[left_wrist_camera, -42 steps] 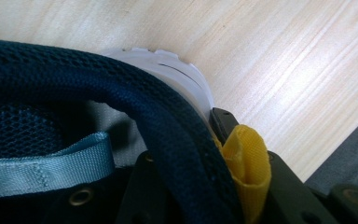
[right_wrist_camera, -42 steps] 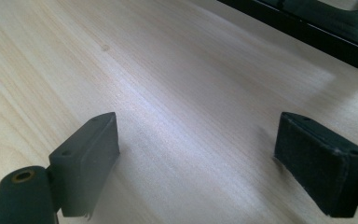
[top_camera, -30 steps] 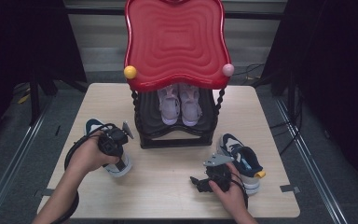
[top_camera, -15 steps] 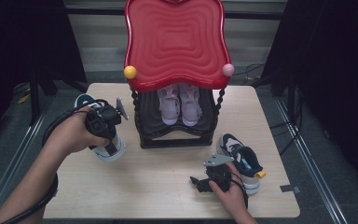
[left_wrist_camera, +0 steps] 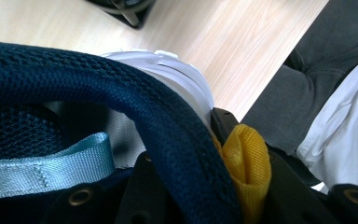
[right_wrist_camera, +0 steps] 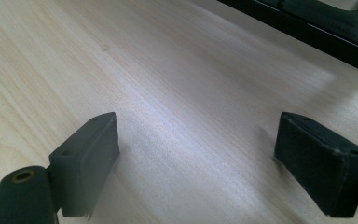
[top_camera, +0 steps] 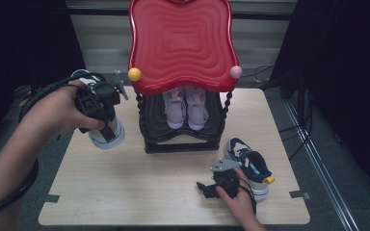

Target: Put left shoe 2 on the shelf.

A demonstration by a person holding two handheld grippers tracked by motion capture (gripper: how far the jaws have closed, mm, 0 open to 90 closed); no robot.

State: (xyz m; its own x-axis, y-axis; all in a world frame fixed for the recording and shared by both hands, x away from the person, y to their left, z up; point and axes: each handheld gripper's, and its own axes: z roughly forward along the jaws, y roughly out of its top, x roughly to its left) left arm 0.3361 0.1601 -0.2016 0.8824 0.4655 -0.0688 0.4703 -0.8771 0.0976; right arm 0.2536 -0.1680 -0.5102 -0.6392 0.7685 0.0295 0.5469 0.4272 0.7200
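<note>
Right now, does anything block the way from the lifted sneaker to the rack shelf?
Yes. The pink sneakers fill the black rack's shelf under the red wavy top, and its twisted post stands between the navy-and-white sneaker in the left gripper and that shelf.

table (top_camera: 139, 192): light wood | on it: black rack (top_camera: 180, 142), dark sneaker (top_camera: 250, 166)

Pale rectangular wooden tabletop (top_camera: 139, 192) under even light; grey floor (top_camera: 327, 159) around it; black curtains (top_camera: 347, 57) either side; grey wall panel (top_camera: 101, 29) behind.
</note>
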